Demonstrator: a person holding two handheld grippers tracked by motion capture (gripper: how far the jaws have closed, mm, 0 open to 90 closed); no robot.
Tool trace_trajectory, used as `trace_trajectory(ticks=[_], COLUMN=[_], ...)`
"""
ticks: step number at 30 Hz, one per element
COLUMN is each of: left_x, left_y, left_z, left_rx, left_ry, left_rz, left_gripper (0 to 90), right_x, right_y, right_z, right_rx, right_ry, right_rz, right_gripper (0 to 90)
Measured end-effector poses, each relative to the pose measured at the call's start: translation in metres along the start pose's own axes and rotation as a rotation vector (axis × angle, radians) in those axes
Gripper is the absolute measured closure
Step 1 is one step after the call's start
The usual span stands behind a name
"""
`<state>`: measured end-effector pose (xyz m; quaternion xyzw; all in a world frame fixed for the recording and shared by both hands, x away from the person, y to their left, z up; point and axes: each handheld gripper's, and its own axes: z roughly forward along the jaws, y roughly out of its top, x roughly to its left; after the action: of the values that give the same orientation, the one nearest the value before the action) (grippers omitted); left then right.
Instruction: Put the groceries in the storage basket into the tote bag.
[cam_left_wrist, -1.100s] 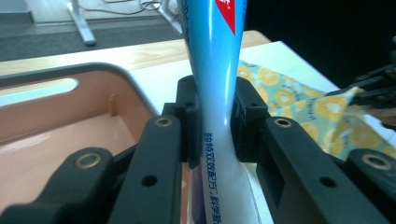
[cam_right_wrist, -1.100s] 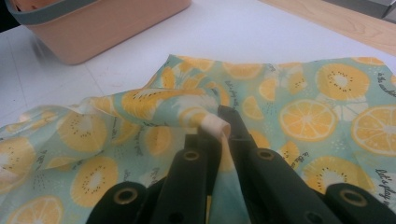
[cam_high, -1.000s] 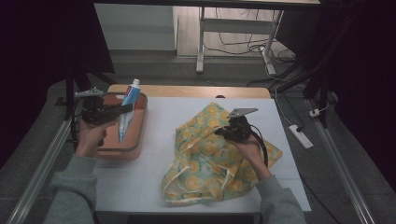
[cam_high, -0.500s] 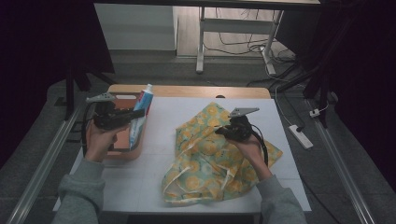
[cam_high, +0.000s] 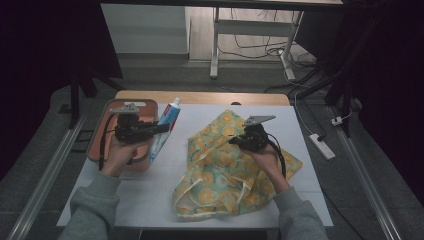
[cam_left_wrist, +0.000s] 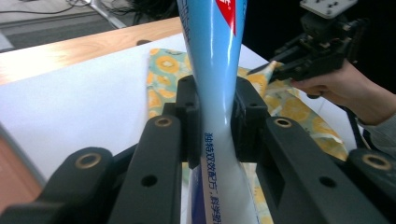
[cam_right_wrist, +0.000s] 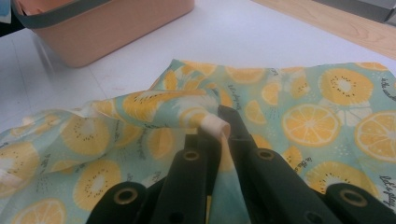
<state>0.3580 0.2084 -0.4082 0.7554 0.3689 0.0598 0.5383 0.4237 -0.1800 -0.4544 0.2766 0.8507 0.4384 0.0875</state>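
Left gripper (cam_left_wrist: 215, 116) clamped tight on a blue-and-white toothpaste tube (cam_left_wrist: 212, 56), tube running lengthwise between the jaws, cap end pointing ahead and upward. Orange basket (cam_high: 102, 145) directly beneath that hand. Right gripper (cam_right_wrist: 219, 128) pinched shut on a fold of the lemon-print cloth bag (cam_right_wrist: 299, 112), fabric lifted slightly, remainder spread on the white table (cam_high: 150, 190) below and around it.

The left gripper (cam_high: 162, 127) was raised, its fingers (cam_left_wrist: 189, 116) clamped tight. The right gripper (cam_high: 234, 142) sat low, pinched closed. Both forearms reached forward.
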Motion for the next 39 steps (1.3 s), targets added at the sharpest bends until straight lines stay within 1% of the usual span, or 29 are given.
trace_trajectory(ticks=[6, 13, 20, 23, 26, 30, 35, 36, 39], left_x=[-0.009, -0.027, -0.044, -0.052, -0.057, -0.062, -0.070, -0.073, -0.078], left_y=[0.000, 0.001, 0.001, 0.000, 0.000, -0.003, -0.007, -0.009, -0.013], left_z=[0.009, 0.018, 0.031, 0.038, 0.042, 0.050, 0.060, 0.063, 0.070], left_rx=[0.011, 0.025, 0.048, 0.064, 0.072, 0.096, 0.130, 0.140, 0.169], left_ry=[-0.045, -0.070, -0.123, -0.150, -0.170, -0.183, -0.198, -0.198, -0.206], left_rz=[0.014, 0.040, 0.062, 0.078, 0.080, 0.088, 0.111, 0.118, 0.125], left_gripper=[74.6, 74.6, 74.6, 74.5, 74.6, 74.6, 74.6, 74.6, 74.6], right_x=[-0.001, 0.000, 0.003, 0.002, 0.001, -0.001, 0.000, 0.001, 0.001], right_y=[0.004, 0.003, 0.008, 0.008, 0.008, 0.010, 0.014, 0.014, 0.017], right_z=[0.001, -0.001, -0.001, -0.002, -0.005, -0.009, -0.015, -0.017, -0.022], right_rx=[-0.006, -0.011, -0.023, -0.029, -0.039, -0.059, -0.087, -0.095, -0.116], right_ry=[-0.005, 0.000, -0.001, -0.008, -0.015, -0.014, -0.016, -0.017, -0.023], right_rz=[-0.007, 0.000, -0.012, -0.006, 0.003, 0.016, 0.014, 0.016, 0.013], right_gripper=[88.4, 88.4, 88.4, 88.4, 88.4, 88.4, 88.4, 88.4, 88.4])
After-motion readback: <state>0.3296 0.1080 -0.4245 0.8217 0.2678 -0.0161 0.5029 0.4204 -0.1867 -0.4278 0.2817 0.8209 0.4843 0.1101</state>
